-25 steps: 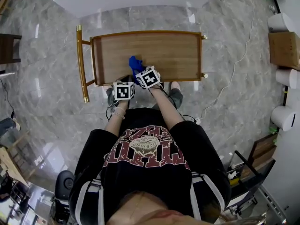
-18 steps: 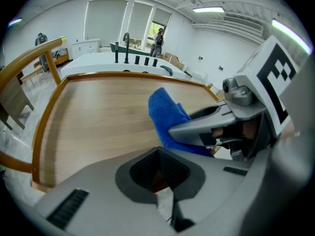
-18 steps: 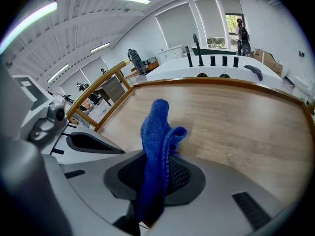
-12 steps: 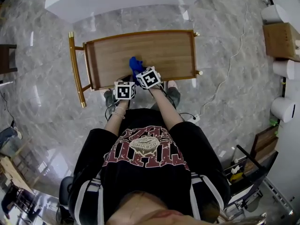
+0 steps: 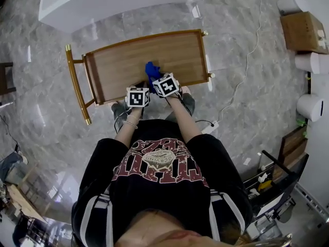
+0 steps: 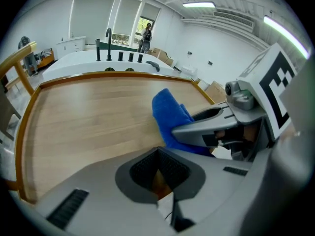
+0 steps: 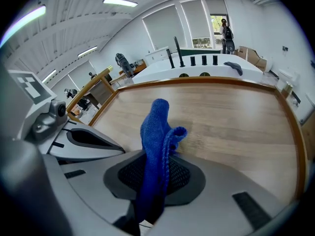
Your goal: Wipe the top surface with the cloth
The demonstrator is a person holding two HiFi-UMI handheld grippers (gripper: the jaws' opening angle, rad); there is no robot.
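The cloth (image 7: 156, 132) is a small blue piece of looped, towel-like fabric. It sits just inside the near long edge of the desk (image 5: 118, 66), about midway along that edge. The right gripper (image 7: 153, 173) has it: its fingers (image 7: 184, 176) are clamped on one bunched end. The rest of the fabric pokes forward past them over the wood, folded back on itself at the tip. From these views I cannot tell whether the free end is pressed to the desk or only hanging just above it.

The left gripper (image 6: 158, 173) is just beside the right one, at the same near edge of the desk. Its fingers (image 6: 140, 170) are together with nothing between them.

By its look the cloth is light, soft and limp. It will crumple rather than push, and it should trail behind the fingers when dragged. The textured pads should bite well on a gathered fold, so the bunched end is a sensible place to hold it.

As held, only a narrow wad meets the desk, so each pass would clean a thin strip. The raised rim around the desk could snag the loose end near the edges. Most of the wooden top, out to the far rim and both short ends, looks yet to be covered.
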